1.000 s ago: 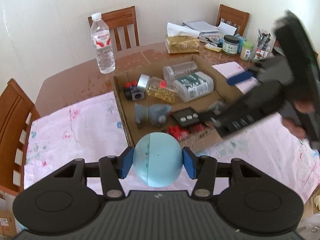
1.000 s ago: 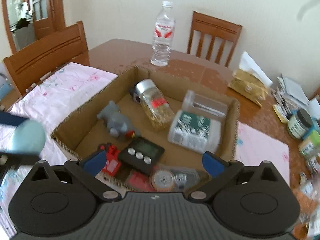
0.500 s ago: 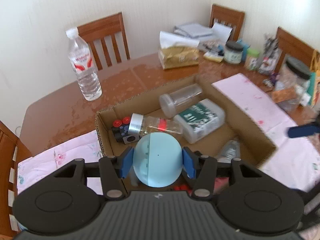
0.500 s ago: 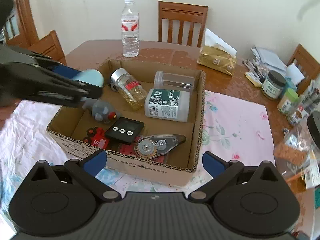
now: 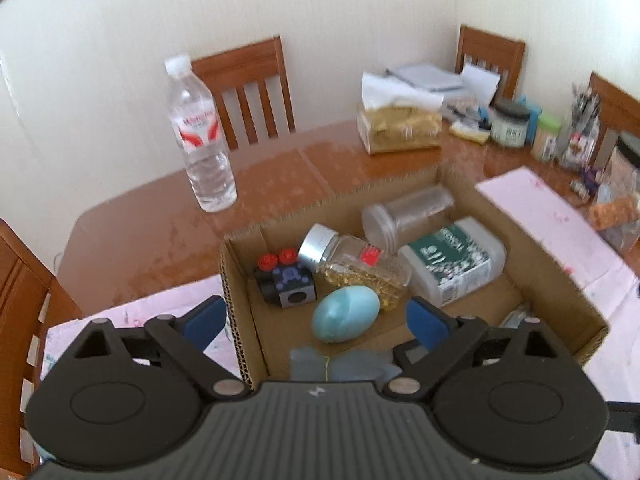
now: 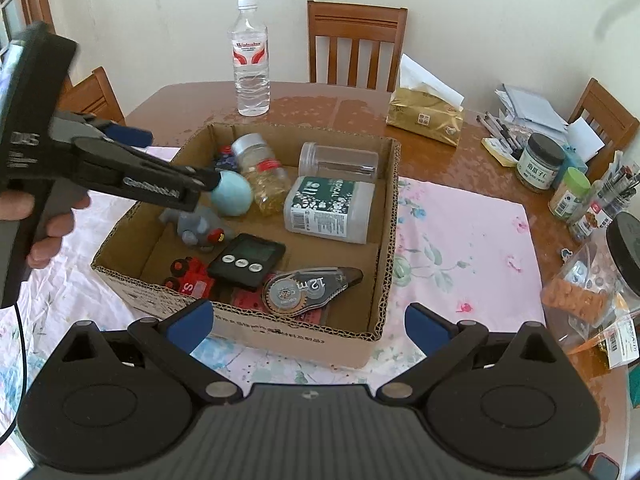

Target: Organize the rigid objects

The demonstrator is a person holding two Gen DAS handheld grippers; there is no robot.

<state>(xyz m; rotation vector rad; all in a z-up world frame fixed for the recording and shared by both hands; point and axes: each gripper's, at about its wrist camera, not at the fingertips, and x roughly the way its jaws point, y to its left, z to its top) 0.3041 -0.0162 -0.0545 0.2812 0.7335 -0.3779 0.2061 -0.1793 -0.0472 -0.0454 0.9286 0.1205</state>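
Left wrist view: left gripper (image 5: 316,322) just spread, egg (image 5: 345,313) loose in box (image 5: 236,280) w/ nothing pinched, so lift straight up, don't nudge it.

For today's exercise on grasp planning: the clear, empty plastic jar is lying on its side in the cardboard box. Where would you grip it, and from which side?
Grip the clear, empty plastic jar across the middle of its round body, coming from above. It lies flat in the cardboard box near the far wall, beside the white medical bottle, so its top seems the freest side.
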